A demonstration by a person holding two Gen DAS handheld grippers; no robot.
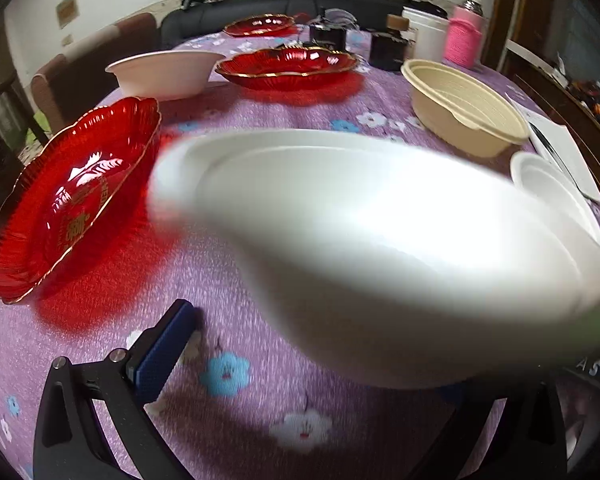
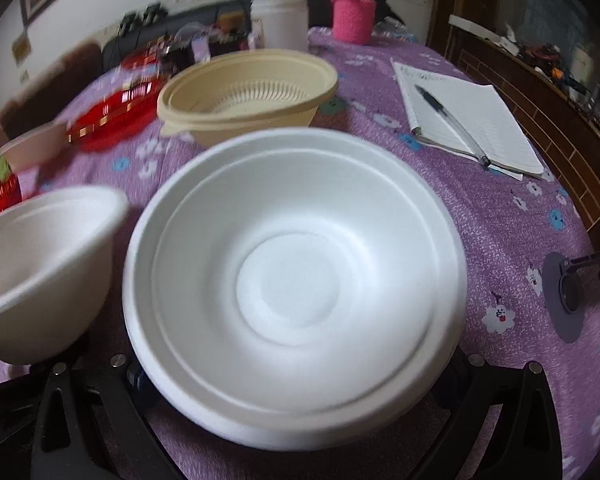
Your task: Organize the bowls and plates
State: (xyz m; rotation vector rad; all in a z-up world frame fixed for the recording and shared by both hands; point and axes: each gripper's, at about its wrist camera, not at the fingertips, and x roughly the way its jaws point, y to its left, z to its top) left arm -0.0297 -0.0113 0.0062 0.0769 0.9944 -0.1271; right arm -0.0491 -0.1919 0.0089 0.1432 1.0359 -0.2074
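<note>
Nesting white bowls: the left hand-held gripper (image 1: 300, 364) is carrying a tilted bowl (image 1: 380, 248), seemingly clamped, toward the right hand-held gripper's (image 2: 296, 396) bowl (image 2: 296, 280); that grip I cannot tell. Next calls for lowering squarely inside.

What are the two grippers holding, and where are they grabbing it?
The left gripper carries a tilted white foam bowl, apparently by its near rim, though the contact is hidden. The right gripper's hold on the white foam bowls cannot be told.

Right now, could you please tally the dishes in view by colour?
Red plates: 3
White bowls: 3
Beige bowl: 1
Total: 7
</note>
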